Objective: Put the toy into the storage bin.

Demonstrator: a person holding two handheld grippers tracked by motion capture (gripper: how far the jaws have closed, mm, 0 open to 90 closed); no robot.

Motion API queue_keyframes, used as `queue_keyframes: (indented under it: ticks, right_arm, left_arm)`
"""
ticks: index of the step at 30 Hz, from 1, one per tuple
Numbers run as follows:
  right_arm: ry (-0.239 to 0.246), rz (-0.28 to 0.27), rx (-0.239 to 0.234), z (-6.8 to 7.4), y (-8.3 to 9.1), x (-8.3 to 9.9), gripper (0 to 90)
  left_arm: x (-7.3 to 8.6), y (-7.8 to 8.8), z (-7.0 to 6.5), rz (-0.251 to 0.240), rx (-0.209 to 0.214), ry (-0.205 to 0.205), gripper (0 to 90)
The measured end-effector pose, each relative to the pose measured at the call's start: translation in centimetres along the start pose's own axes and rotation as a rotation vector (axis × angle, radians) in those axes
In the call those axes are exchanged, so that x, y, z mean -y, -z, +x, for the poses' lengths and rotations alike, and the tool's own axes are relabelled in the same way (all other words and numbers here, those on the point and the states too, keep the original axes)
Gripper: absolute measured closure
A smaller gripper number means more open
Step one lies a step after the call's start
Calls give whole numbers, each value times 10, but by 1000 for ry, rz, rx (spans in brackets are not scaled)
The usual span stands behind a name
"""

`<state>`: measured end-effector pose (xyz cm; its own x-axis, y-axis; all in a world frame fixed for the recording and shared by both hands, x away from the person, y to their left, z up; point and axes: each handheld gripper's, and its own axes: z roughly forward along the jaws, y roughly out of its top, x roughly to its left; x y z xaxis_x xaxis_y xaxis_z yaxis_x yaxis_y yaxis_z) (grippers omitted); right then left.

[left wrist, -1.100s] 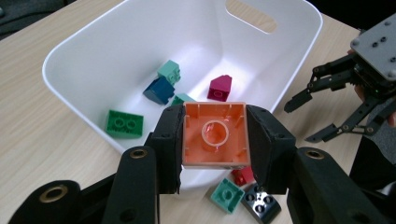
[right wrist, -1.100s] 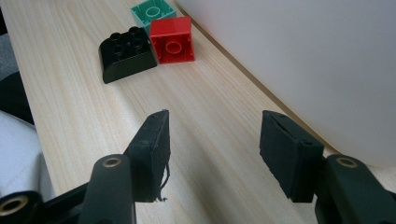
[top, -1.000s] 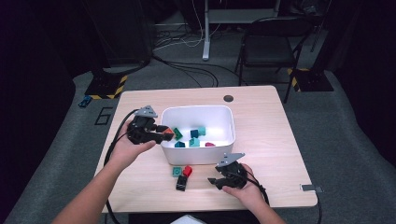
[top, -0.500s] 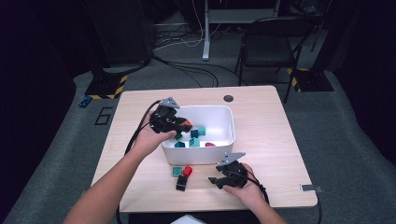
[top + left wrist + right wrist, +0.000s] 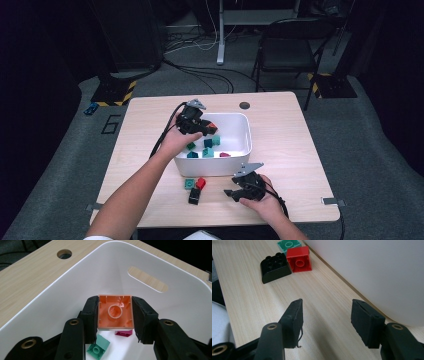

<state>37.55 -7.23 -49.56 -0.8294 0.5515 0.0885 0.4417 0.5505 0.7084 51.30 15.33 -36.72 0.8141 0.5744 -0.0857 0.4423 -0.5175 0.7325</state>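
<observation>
Looks like sorting blocks into the white bin (image 5: 239, 150), step in hand: the drop. Left tool (image 5: 115, 315) is clamped on an orange block (image 5: 115, 312), hollow underside facing the camera, held over the bin interior, inside the rim line as seen in the left gripper view. In the high view the left tool (image 5: 196, 122) sits over the bin's near-left corner.

Right tool (image 5: 325, 322) is spread wide with nothing between the jaws, low over the tabletop (image 5: 249, 297) just beside the bin's outer wall. High view puts it (image 5: 246, 186) in front of the bin, right of the loose blocks.

Left to pick on the tabletop: black block (image 5: 275, 267), red block (image 5: 299, 258), green block (image 5: 288, 245), clustered and touching or nearly so.

Next move, my read: release the orange one, clear of the wall (plenty of floor space under it), then back out. The right tool would need to swing toward the cluster; the black block is nearest it.

Hard to tell:
- bin contents: a mint block (image 5: 98, 346) and a magenta block (image 5: 123, 333) peek out under the orange one, the rest is blocked by the jaws
- height of the orange block above the bin floor
- green block is cut off at the frame edge
</observation>
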Motion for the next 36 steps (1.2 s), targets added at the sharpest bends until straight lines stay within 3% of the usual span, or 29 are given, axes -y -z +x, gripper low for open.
queue_keyframes:
  ticks: [7, 11, 17, 26, 36]
  right_arm:
    - [-4, 2, -3, -1, 0, 0, 427]
    - [-3, 1, -5, -1, 0, 0, 427]
    - [-13, 1, -5, -1, 1, 1, 427]
    - [-19, 2, 0, -2, 1, 1, 425]
    - [-21, -4, 8, -3, 1, 2, 423]
  left_arm:
    - [-2, -17, 6, 6, 6, 24, 583]
    - [-2, -23, 6, 34, 4, 19, 580]
    - [-1, -22, 2, 46, -6, 7, 479]
    - [0, 21, -10, 8, -19, -20, 475]
    - [23, 72, -34, -5, -18, -82, 468]
